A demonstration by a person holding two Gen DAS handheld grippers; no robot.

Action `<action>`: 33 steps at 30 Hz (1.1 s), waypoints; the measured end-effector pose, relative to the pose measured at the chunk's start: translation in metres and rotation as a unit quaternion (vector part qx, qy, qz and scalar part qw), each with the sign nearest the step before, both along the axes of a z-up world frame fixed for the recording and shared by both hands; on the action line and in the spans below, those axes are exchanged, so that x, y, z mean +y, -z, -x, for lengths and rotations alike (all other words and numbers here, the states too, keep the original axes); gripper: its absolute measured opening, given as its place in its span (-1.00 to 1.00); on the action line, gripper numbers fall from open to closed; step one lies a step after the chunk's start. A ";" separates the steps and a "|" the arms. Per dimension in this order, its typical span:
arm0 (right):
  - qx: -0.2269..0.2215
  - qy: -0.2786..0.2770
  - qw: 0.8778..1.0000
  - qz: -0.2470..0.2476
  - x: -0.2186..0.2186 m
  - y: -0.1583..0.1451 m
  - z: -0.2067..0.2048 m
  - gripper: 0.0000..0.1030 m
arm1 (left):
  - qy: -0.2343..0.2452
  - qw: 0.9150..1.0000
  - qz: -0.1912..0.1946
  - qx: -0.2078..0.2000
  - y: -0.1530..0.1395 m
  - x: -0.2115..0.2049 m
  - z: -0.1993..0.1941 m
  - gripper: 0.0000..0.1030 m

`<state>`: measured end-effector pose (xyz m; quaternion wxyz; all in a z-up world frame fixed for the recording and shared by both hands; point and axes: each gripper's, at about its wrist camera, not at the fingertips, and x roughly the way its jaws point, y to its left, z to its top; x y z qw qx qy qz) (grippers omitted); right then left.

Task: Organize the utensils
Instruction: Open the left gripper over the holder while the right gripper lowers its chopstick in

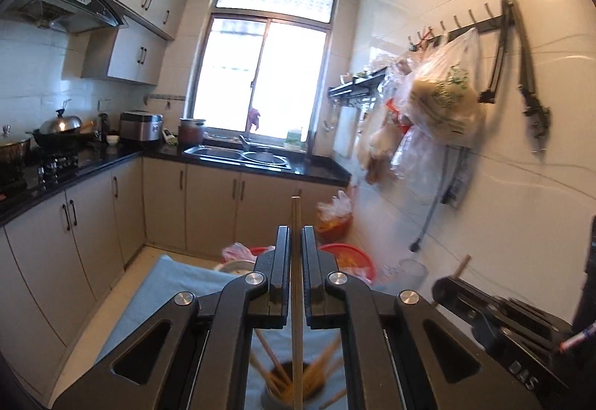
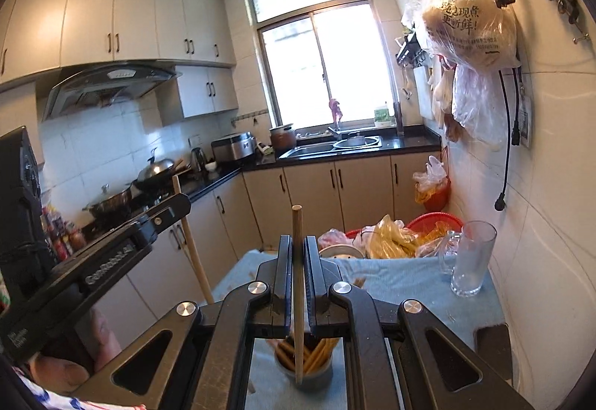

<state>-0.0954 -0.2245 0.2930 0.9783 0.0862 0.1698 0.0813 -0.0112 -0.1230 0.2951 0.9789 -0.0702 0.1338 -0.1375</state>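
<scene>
The right gripper clamps an upright chopstick above the chopstick-filled cup.

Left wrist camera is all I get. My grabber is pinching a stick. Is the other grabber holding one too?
Observer: Yes. The right gripper is shut on a thin wooden chopstick, which stands upright between its jaws.
Operator: Where is that stick compared to the cup?
Observer: Its lower end lines up over the round metal cup of chopsticks, which sits on the light blue cloth.
Operator: Is that blurry see-through thing on my right breakable?
Observer: It is a tall clear drinking glass, standing upright on the cloth beside the tiled wall.
</scene>
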 end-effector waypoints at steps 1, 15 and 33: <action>0.001 0.002 1.000 -0.002 -0.002 0.002 -0.006 -0.87 | -0.002 1.000 0.001 0.006 0.003 -0.003 -0.010 -0.90; 0.071 0.002 0.997 -0.022 -0.011 0.066 -0.056 -0.87 | -0.018 0.997 -0.013 0.078 0.069 -0.010 -0.076 -0.90; 0.090 0.008 0.995 -0.045 -0.014 0.074 -0.052 -0.56 | 0.003 0.998 -0.030 0.046 0.047 0.006 -0.002 0.04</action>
